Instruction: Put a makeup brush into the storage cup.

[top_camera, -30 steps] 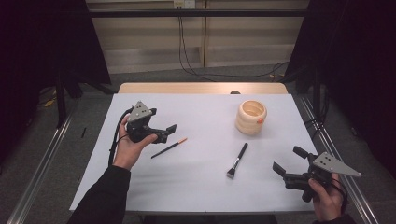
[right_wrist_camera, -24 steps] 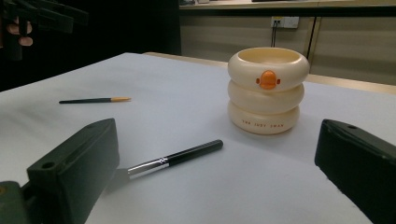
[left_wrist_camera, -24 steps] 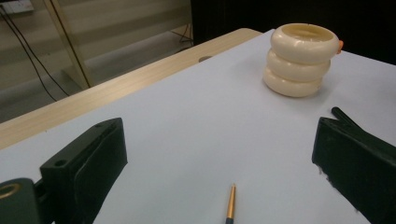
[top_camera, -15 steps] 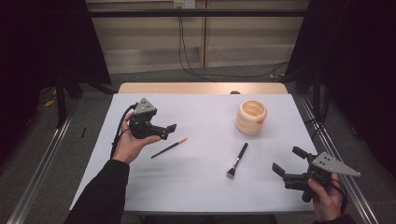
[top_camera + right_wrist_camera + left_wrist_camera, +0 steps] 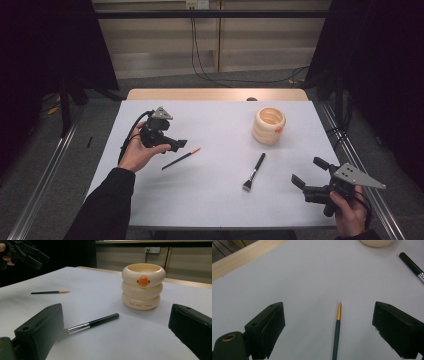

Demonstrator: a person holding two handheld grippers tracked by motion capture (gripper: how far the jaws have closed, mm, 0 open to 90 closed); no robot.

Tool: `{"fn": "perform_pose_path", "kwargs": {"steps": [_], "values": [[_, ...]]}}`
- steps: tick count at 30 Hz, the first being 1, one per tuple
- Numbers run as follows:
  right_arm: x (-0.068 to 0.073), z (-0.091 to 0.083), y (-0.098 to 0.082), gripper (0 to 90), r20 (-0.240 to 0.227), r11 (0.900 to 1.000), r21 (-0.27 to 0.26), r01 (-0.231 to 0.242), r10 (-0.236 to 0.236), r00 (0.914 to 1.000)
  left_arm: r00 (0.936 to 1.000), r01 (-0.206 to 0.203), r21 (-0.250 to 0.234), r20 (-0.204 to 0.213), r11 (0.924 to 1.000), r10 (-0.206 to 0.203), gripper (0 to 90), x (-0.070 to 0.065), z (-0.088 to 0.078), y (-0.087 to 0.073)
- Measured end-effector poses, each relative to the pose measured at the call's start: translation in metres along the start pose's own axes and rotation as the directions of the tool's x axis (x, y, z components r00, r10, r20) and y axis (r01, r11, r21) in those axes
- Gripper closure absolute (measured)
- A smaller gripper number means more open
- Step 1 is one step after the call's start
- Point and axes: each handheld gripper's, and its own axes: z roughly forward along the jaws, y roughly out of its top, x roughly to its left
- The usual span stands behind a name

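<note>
White table (image 5: 210, 200): thin brush (image 5: 336, 335) lies between left gripper's (image 5: 329, 332) parted jaws.

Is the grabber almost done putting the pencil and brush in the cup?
Nothing looks done yet: the thin pencil and the makeup brush both lie on the table, apart from the cream cup. In hand: the left gripper hovers over the pencil, jaws open and just closing a little. Probably left: grabbing each one and dropping it in.

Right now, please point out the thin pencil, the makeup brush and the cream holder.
thin pencil (image 5: 181, 158), high view, middle of its dark shaft.
makeup brush (image 5: 255, 171), high view, on its black handle.
cream holder (image 5: 142, 286), right gripper view, front of its middle ring.
</note>
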Motion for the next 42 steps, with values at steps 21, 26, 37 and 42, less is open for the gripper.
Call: {"fn": "perform_pose_path", "kwargs": {"steps": [21, 26, 37, 42], "values": [[0.0, 0.0, 0.0, 0.0, -0.004, 1.0, 0.006, 0.002, -0.002, 1.0, 0.979, -0.188, 0.323, 0.136, 0.9274, 0.151, 25.8, -0.008, 0.032, 0.0], [0.0, 0.001, 0.0, 0.0, -0.009, 1.0, 0.013, 0.006, -0.006, 0.9999, 0.9754, -0.203, 0.375, 0.158, 0.9044, 0.154, 29.4, -0.007, 0.038, 0.0], [0.001, 0.001, 0.0, 0.0, -0.02, 0.999, 0.018, 0.03, -0.03, 0.9994, 0.9752, -0.19, 0.468, 0.192, 0.8633, 0.111, 47.2, -0.003, 0.053, -0.005], [0.002, 0.002, -0.001, 0.0, -0.027, 0.999, 0.029, 0.029, -0.028, 0.9992, 0.9791, -0.166, 0.488, 0.185, 0.857, 0.085, 54.0, -0.004, 0.059, -0.006]]}}
